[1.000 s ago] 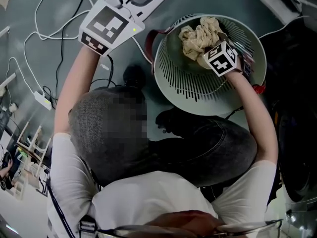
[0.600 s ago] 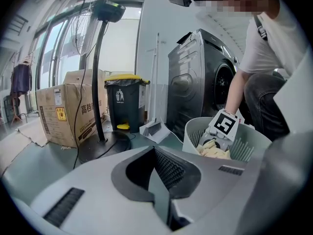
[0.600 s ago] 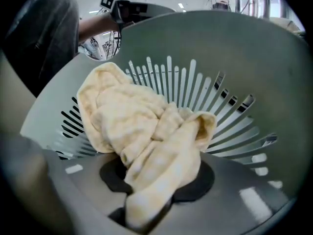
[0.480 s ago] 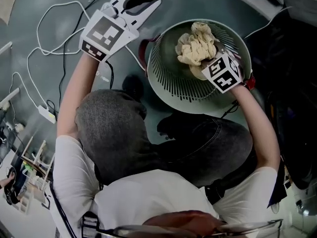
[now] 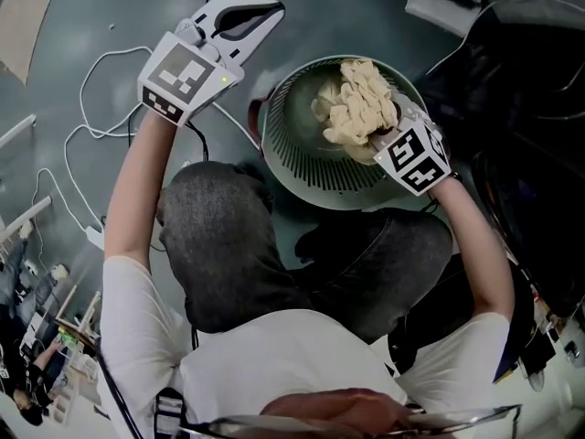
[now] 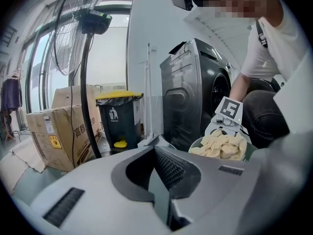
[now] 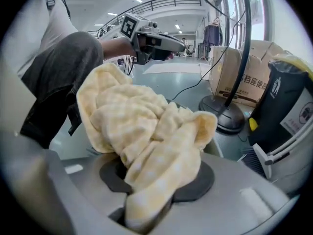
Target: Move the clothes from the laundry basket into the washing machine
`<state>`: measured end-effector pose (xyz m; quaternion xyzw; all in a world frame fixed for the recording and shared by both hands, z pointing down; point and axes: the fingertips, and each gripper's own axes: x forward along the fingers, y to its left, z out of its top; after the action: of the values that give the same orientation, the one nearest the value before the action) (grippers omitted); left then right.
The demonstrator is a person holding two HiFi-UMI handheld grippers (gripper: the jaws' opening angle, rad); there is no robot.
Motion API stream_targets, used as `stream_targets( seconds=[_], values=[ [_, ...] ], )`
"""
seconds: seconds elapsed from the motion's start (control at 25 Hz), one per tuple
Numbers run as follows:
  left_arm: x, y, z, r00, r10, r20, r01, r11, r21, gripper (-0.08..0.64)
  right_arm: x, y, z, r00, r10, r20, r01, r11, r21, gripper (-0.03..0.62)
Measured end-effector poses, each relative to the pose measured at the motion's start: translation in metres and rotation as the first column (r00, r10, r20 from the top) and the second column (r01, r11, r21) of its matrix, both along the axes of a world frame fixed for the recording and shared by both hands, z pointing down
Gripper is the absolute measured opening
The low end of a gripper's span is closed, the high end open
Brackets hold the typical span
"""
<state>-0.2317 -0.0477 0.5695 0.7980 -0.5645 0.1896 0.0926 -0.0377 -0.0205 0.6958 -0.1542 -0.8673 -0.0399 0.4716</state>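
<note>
The washing machine (image 6: 195, 89), a dark front-loader, stands just beside the crouching person's right side. The left gripper view shows its round door, but not clearly whether the door is open.

The laundry basket (image 5: 297, 158), round with slatted walls, sits on the floor in front of the person's knees and close to the machine.

The pale yellow garment (image 5: 356, 108) is the only clothing visible. It is bunched over the basket's interior, apparently lifted clear of the bottom.

The right gripper (image 5: 382, 135) is clamped on the garment (image 7: 146, 131). One thick fold is pinched between the jaws, and the rest billows loosely above and around them.

The left gripper (image 5: 263, 9) is held out over the bare floor, well apart from the basket. Its jaws are pressed together with nothing between them (image 6: 164, 173).

White cables (image 5: 96, 94) loop across the floor beside it.

Likely hazards:
- The hold takes only one fold, so a quick swing towards the machine could pull the cloth out of the jaws and drop it on the floor.
- A hanging edge could snag a basket slat and tip the basket.
- The loose bulk could catch on the door rim and stay half outside the drum.
- With the left gripper away from the load, nothing supports the trailing part.
</note>
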Motion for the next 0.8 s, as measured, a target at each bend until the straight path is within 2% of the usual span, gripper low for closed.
stream_targets(
  seconds=[0.16, 0.44, 0.68, 0.8],
  values=[
    [0.016, -0.016, -0.021, 0.999, 0.035, 0.003, -0.035, 0.999, 0.018, 0.006, 0.003, -0.016, -0.03, 0.999, 0.027, 0.039, -0.027, 1.0, 0.009, 0.176],
    [0.038, -0.026, -0.05, 0.996, 0.09, 0.0, -0.09, 0.995, 0.033, 0.006, -0.001, -0.046, -0.089, 0.978, 0.148, 0.144, -0.152, 0.988, 0.018, 0.176],
    [0.076, -0.054, -0.089, 0.991, 0.134, -0.011, -0.133, 0.988, 0.077, 0.006, 0.013, -0.082, -0.145, 0.925, 0.269, 0.268, -0.285, 0.958, 0.023, 0.178],
    [0.092, -0.059, -0.101, 0.987, 0.157, -0.019, -0.155, 0.984, 0.089, 0.006, 0.015, -0.085, -0.165, 0.898, 0.318, 0.305, -0.335, 0.942, 0.006, 0.178]
  ],
)
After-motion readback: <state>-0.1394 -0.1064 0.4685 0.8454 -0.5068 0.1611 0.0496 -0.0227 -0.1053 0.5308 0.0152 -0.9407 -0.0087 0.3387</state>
